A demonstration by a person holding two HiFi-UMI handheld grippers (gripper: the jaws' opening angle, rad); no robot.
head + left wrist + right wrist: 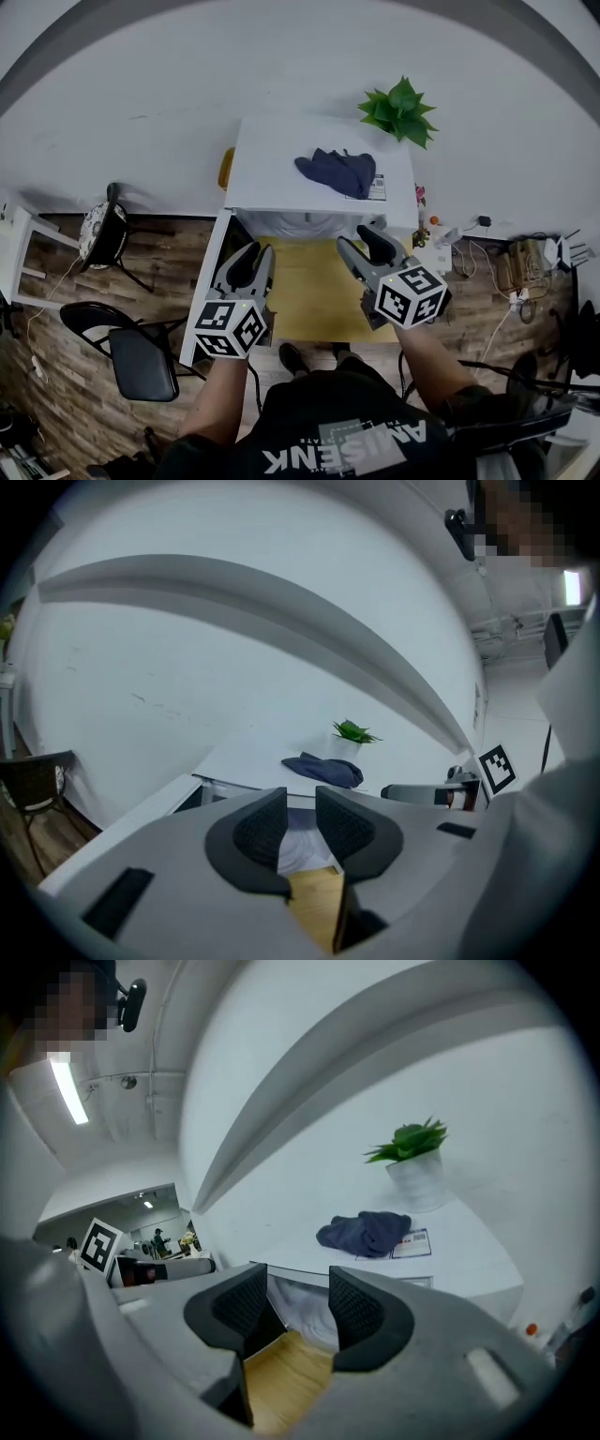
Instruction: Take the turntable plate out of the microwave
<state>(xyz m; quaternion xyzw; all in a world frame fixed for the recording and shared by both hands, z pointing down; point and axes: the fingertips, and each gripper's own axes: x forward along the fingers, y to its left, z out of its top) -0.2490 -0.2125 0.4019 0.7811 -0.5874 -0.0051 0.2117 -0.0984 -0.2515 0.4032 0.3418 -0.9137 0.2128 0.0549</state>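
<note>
My left gripper's (300,803) jaws stand slightly apart and my right gripper's (295,1288) jaws wider, both empty. Beyond them, under the white counter (272,159), only a pale crumpled shape (300,1312) shows. I cannot tell whether it is the turntable plate. A cloth (337,172) and a plant (398,110) sit on top of the counter.

Office-like room; white table (281,155), potted plant (399,111), black chairs (142,362), trailing cables (499,274).

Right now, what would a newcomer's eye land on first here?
The left gripper and right gripper stand out, held side by side low in front, jaws apart and empty. Beyond them a dark cloth lies on a white tabletop, with a green plant at its far right corner.
</note>
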